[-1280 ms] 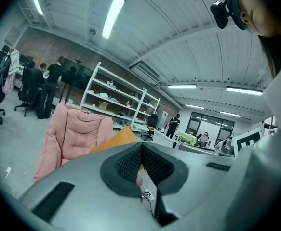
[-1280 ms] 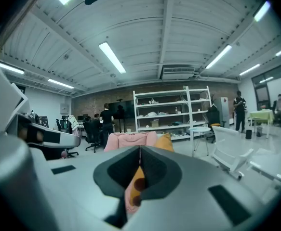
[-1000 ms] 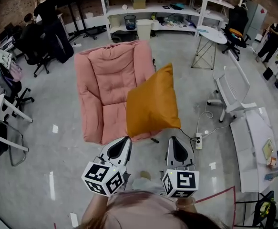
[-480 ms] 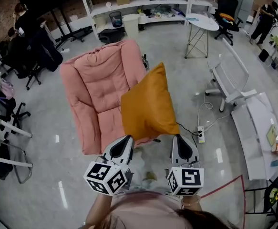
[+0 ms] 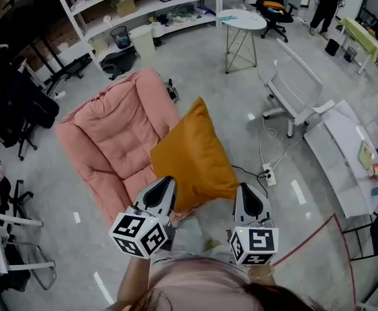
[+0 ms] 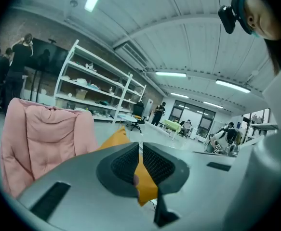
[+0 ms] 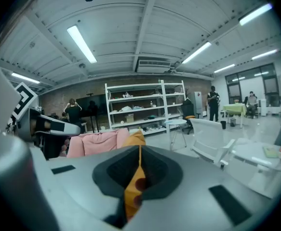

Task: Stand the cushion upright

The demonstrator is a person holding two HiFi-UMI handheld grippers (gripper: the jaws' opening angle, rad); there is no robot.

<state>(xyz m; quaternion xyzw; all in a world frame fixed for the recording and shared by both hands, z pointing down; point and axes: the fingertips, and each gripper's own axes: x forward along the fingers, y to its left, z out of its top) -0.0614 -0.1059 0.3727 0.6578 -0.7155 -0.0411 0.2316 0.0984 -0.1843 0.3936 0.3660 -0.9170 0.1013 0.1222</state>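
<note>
An orange cushion [image 5: 192, 154] hangs in the air in front of me, its far part over the pink lounge chair [image 5: 111, 141]. My left gripper [image 5: 165, 185] is shut on the cushion's near left corner, and orange fabric [image 6: 142, 177] shows between its pads in the left gripper view. My right gripper [image 5: 248, 192] is shut on the near right corner; a strip of orange cushion [image 7: 133, 186] is pinched in its jaws in the right gripper view. The cushion's far corner points away from me, toward the shelves.
A pink padded chair lies on the grey floor. Behind it stand white shelves [image 5: 150, 5], a bin [image 5: 143, 41] and a round white table [image 5: 240, 19]. A white chair [image 5: 295, 89] and a power strip with cable [image 5: 266, 172] are to the right. Some people stand farther off.
Both grippers carried the cushion along; the pink chair now lies further left and more slanted in the head view, and the round table and white chair have shifted too.
</note>
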